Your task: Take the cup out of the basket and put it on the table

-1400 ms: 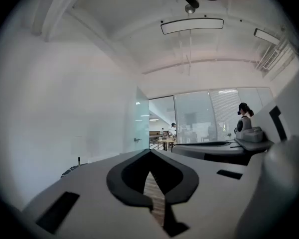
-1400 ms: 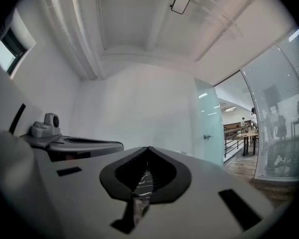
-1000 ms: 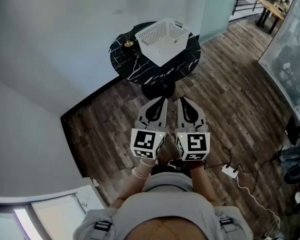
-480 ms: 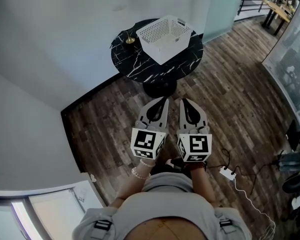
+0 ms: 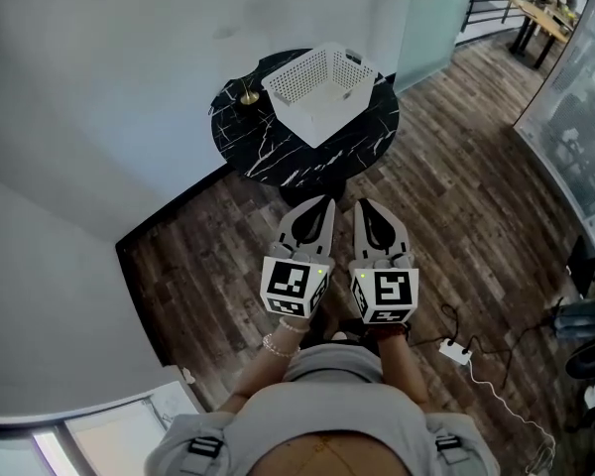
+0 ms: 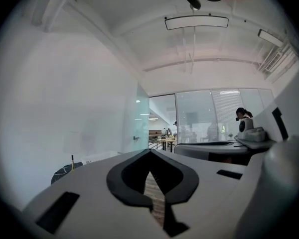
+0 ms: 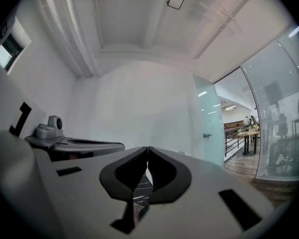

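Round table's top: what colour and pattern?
The table top is black with white marble veins; head view shows it best.

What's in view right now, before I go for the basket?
table: one, black marble, round, ahead by the wall
basket: one, white, on the table
brass stand: one, small, on the table left of the basket
cup: none visible from here
power strip: one, white, on the floor at right
floor: dark wood
left tool: one, grey, jaws shut, empty, held low short of the table
right tool: one, grey, jaws shut, empty, beside the left tool
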